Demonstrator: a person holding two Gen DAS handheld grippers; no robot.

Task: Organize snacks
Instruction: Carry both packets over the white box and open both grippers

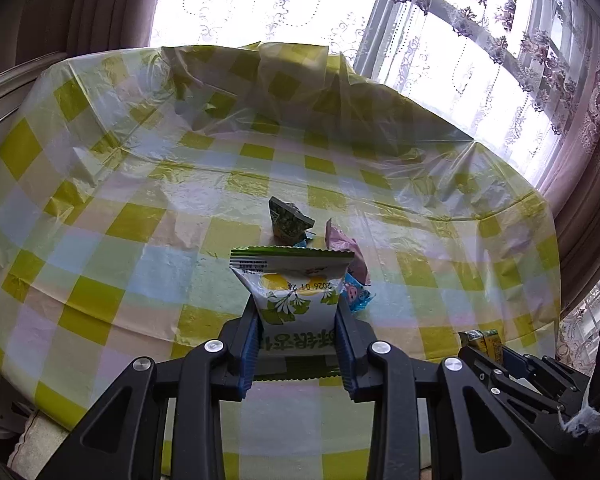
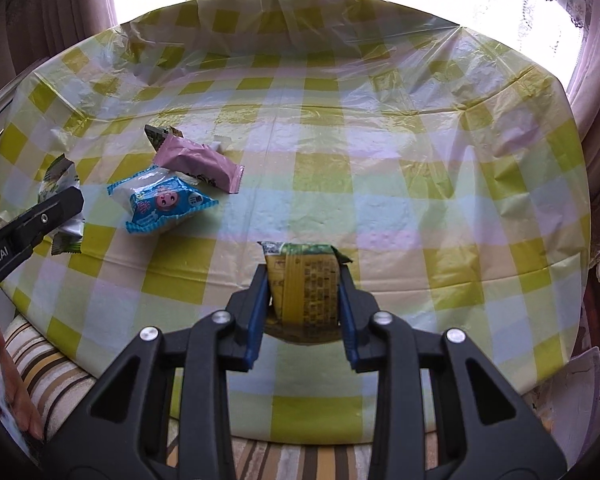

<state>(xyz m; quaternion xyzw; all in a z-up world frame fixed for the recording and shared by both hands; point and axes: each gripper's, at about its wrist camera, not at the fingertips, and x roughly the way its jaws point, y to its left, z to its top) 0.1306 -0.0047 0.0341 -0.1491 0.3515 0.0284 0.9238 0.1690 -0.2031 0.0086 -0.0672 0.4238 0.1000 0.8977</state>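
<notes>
Now white pkt (image 1: 296, 300) upright, long axis vertical.

Three snack packets (image 2: 172, 196) clustered on table (image 2: 420, 200), left side

Round table (image 1: 100, 208) out past the fingers, covered in a crinkly yellow-green checked plastic cloth (image 2: 420, 184). Beyond it, bright windows (image 1: 228, 4) with lacy floral sheers (image 1: 480, 20), mauve drapes (image 1: 80, 4) either side, striped cushion (image 2: 52, 364) below.

Left gripper (image 1: 296, 320) and right gripper (image 2: 305, 300) both angle downward, each clamping a packet.
</notes>
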